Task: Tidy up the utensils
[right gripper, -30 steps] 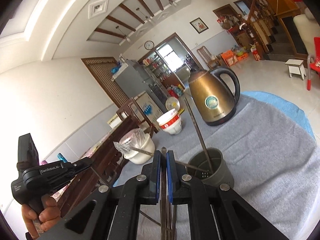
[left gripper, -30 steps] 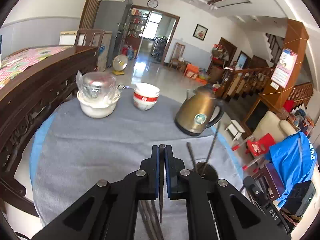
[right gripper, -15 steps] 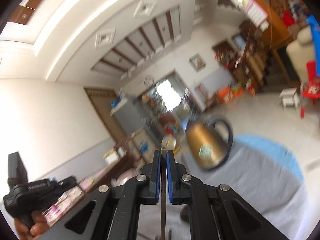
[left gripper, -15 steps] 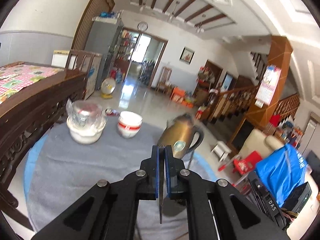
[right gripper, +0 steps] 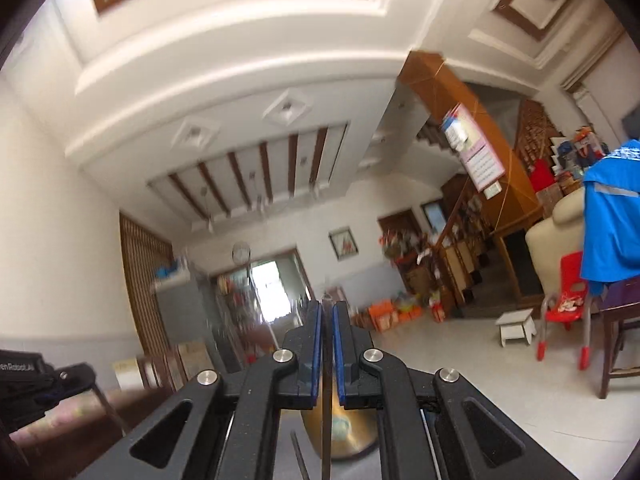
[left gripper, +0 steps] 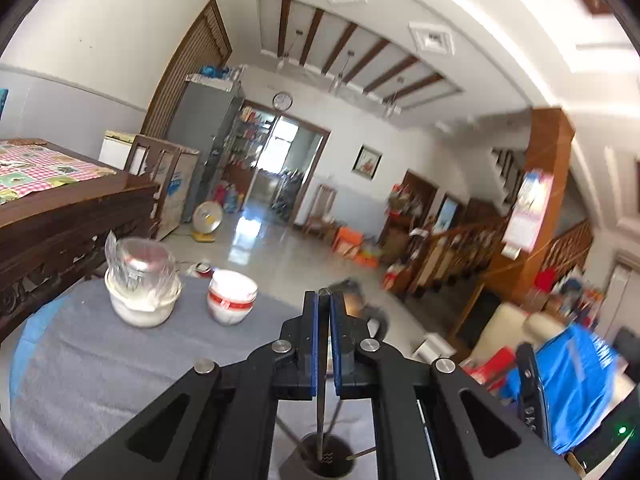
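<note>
Two grippers are in view, and each one is clenched on a thin dark chopstick. The left gripper (left gripper: 324, 300) holds its chopstick (left gripper: 321, 420) so that the lower end hangs just above, or inside, the round dark holder (left gripper: 326, 458) on the grey cloth (left gripper: 88, 368); a few more sticks lean in this holder. The right gripper (right gripper: 327, 312) points slightly upward toward the ceiling, and its chopstick (right gripper: 326, 432) hangs down in front of the golden kettle (right gripper: 348, 436).

Surface (left gripper: 92, 372): covered bowl (left gripper: 142, 300) far left; stacked bowls (left gripper: 232, 298) just right; holder (left gripper: 326, 456) near, chopsticks (left gripper: 321, 420) inside.
</note>
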